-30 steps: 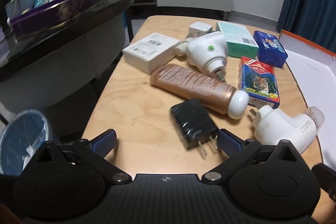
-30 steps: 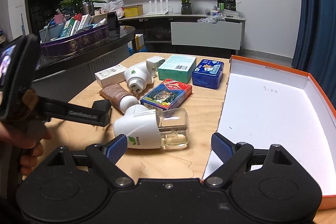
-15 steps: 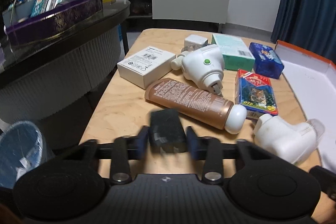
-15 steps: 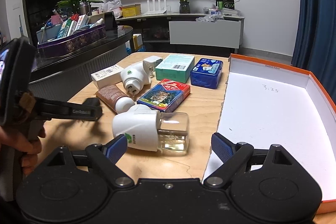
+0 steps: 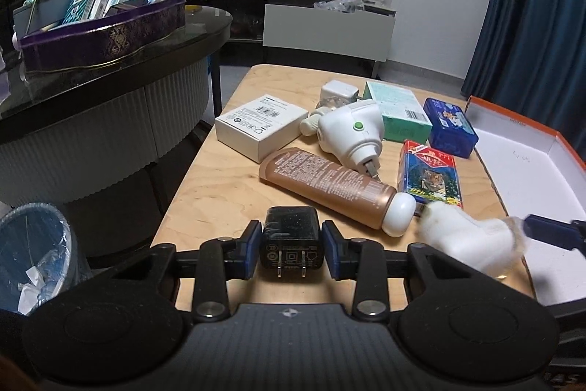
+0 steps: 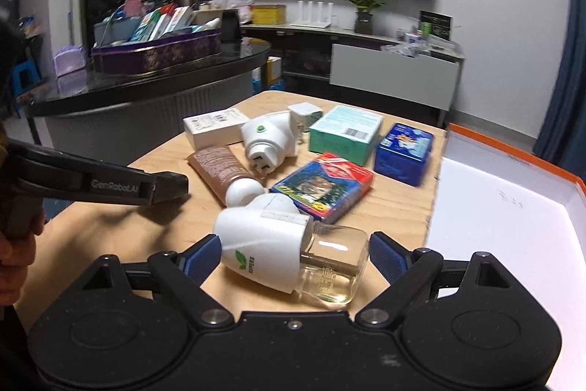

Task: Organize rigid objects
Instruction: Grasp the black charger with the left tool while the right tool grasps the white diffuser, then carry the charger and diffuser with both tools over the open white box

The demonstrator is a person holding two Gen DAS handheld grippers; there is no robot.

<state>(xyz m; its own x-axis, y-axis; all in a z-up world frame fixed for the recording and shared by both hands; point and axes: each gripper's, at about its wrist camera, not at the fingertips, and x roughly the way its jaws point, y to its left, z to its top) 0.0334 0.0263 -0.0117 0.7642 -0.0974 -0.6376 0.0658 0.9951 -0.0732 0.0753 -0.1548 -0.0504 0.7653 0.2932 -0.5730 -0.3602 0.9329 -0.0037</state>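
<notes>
**Sorting status: first items in hand, box unfilled**

The left gripper (image 5: 292, 252) pinches the black charger (image 5: 291, 240) between both pads, prongs facing the camera. The right gripper (image 6: 295, 253) stands spread, its pads flanking the white plug-in vaporizer (image 6: 282, 250) without visibly touching it. The orange-rimmed box (image 6: 512, 193), right of the right gripper, shows only bare white floor. Ahead of both grippers, the brown tube (image 5: 326, 187), card pack (image 5: 430, 173), blue tin (image 5: 450, 127) and remaining boxes lie unsorted on the table (image 5: 219, 185)
</notes>
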